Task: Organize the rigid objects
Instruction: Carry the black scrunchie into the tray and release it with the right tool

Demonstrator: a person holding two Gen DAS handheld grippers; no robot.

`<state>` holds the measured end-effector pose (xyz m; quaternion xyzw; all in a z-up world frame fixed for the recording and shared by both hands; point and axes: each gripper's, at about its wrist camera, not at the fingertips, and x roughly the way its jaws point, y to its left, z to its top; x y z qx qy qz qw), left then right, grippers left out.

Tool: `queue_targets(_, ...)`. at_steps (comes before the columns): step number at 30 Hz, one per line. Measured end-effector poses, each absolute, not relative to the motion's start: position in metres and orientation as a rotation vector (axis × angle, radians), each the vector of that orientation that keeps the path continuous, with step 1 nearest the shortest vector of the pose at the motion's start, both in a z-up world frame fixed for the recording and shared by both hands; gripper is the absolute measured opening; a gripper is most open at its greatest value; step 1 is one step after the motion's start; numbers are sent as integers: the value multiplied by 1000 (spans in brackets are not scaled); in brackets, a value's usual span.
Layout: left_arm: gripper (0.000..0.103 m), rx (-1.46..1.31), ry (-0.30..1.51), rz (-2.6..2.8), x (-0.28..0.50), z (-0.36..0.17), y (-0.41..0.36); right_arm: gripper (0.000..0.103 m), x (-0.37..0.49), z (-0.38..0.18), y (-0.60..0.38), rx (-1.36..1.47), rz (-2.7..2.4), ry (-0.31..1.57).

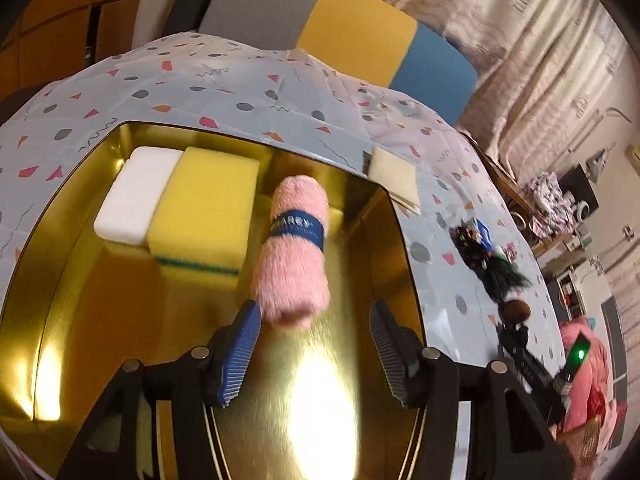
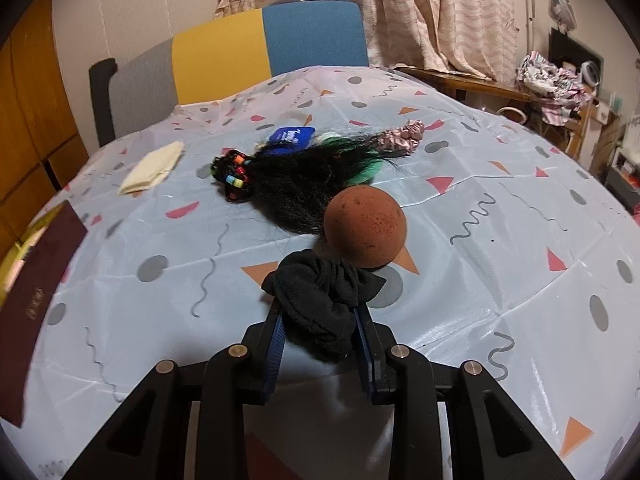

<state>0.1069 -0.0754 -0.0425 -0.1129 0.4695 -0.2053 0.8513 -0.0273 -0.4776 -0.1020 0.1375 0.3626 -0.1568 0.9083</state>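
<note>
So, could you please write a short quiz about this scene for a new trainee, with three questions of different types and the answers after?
1. True or false: the left gripper is shut on the pink rolled towel.
2. Multiple choice: what does the right gripper hold? A) the brown ball B) a black cloth C) the cream cloth
3. Fill in: inside the gold tin, the yellow sponge lies beside a ____ block.

Key
1. False. Its jaws stand open, and the towel lies in the tin just ahead of them.
2. B. The jaws are closed on it, with the ball just beyond.
3. White.
</note>
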Motion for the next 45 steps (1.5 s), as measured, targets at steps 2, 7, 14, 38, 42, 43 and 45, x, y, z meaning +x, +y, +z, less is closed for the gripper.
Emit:
queue_targets(2, 57, -224, 988, -443, 99, -42, -74, 31, -30, -99, -477, 319, -302, 741)
queue_targets(7, 57, -232, 994, -451, 86, -46, -67, 27, -28, -93, -460, 371, -249, 751)
queue_targets(14, 57, -223, 975, -439, 72, -47, -57, 22, -14, -66, -401, 318, -92, 741)
queue_targets(38, 57, -245, 926, -383, 46, -42, -10, 22, 94, -11, -233, 134, 202, 764)
queue_targets(42, 57, -245, 927, -366, 47, -42, -5, 22, 110, -17, -227, 104, 179, 778)
queue_targets(43, 57, -248, 926, -365, 47, -42, -4, 22, 114, -19, -226, 93, 167, 780)
queue_targets(45, 57, -253, 927, -364, 47, -43, -3, 25, 120, -22, -225, 76, 148, 785)
